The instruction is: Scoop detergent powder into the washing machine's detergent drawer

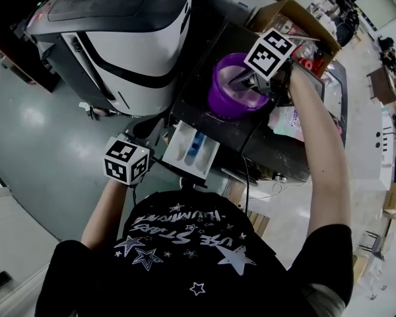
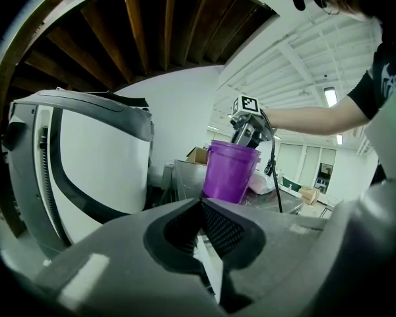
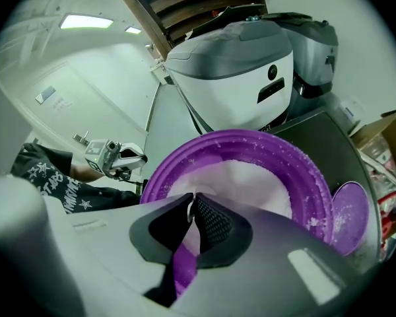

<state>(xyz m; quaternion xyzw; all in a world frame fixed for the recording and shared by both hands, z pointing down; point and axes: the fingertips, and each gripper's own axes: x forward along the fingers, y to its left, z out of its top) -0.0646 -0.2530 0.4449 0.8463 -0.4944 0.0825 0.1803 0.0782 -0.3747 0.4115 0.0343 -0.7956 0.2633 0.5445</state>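
Findings on legible text: I read one inscription only. It is white lettering on the back of the person's black shirt (image 1: 185, 256), upside down in the head view, where I make out "USE STARS". The line next to it is too distorted to confirm. The marker cube (image 1: 126, 161) on the left and its twin (image 1: 269, 53) on the right carry black-and-white square patterns, not characters. The dark panel (image 3: 272, 90) on the washing machine (image 3: 237, 71) is too small to read.
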